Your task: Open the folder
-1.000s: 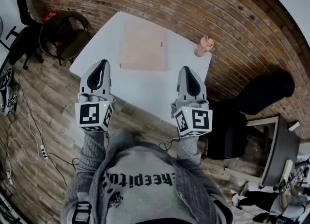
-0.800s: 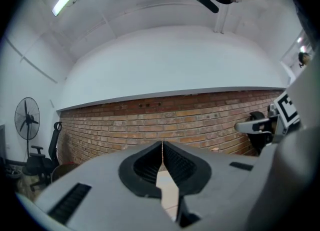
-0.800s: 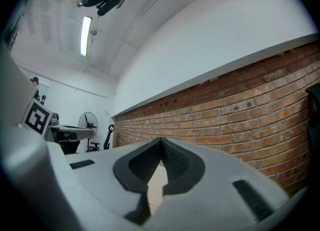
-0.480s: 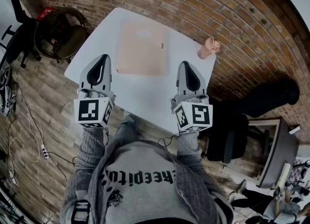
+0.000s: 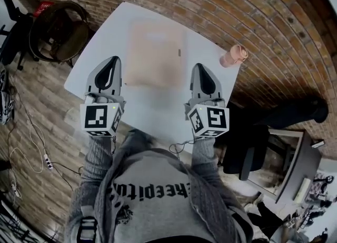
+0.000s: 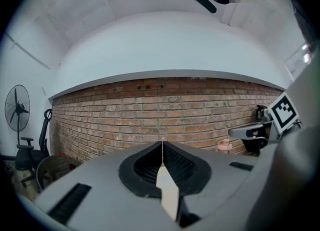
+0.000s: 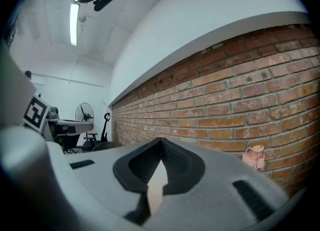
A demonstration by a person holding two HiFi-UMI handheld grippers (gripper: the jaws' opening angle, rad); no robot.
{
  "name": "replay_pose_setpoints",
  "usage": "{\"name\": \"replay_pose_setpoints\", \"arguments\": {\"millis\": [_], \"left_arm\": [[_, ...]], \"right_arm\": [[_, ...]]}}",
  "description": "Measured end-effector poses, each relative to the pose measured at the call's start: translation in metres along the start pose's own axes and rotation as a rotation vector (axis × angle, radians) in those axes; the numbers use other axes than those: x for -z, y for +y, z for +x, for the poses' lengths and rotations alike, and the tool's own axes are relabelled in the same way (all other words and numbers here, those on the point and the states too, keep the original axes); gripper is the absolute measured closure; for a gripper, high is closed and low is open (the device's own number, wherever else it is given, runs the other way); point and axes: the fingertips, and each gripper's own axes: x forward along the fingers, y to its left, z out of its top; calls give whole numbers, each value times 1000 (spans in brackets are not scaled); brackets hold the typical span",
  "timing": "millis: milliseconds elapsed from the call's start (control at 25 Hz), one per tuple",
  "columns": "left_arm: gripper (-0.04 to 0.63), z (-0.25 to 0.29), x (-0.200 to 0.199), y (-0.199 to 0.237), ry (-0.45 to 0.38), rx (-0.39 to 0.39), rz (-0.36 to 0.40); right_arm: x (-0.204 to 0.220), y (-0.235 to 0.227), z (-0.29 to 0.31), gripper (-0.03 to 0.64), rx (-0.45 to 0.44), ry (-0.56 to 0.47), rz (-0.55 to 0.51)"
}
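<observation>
A pale peach folder (image 5: 154, 51) lies flat and closed on the white table (image 5: 158, 108), toward its far half. My left gripper (image 5: 111, 61) hovers over the table's left edge, level with the folder's near left corner, jaws shut and empty. My right gripper (image 5: 196, 68) hovers just right of the folder's near right corner, jaws also shut on nothing. In the left gripper view the shut jaw tips (image 6: 162, 145) point at the brick wall; the right gripper view shows its closed tips (image 7: 161, 141) the same way. A sliver of peach shows below each pair of jaws.
A pink cup (image 5: 233, 56) stands at the table's far right corner, also seen as the pink cup (image 7: 254, 156). A dark round chair (image 5: 55, 31) sits left of the table. A brick wall (image 5: 210, 5) runs behind it. A black office chair (image 5: 247, 147) is at the right.
Both grippers have moved forward over the table toward the folder's near corners. Their jaws stayed shut.
</observation>
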Motion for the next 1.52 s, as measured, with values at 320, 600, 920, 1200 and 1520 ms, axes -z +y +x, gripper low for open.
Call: {"name": "replay_pose_setpoints", "arguments": {"millis": [320, 600, 920, 1200, 1520], "left_arm": [[584, 18, 52, 0, 115, 45, -18], [583, 26, 98, -2, 214, 81, -8], [583, 24, 134, -8, 276, 103, 24], [583, 18, 151, -7, 314, 117, 53], [583, 9, 169, -28, 384, 224, 249]], "right_arm": [[63, -12, 24, 612, -6, 155, 30], [127, -19, 35, 614, -15, 304, 85], [188, -24, 32, 614, -22, 449, 129], [227, -23, 32, 614, -11, 553, 140], [230, -22, 32, 614, -12, 562, 152]]}}
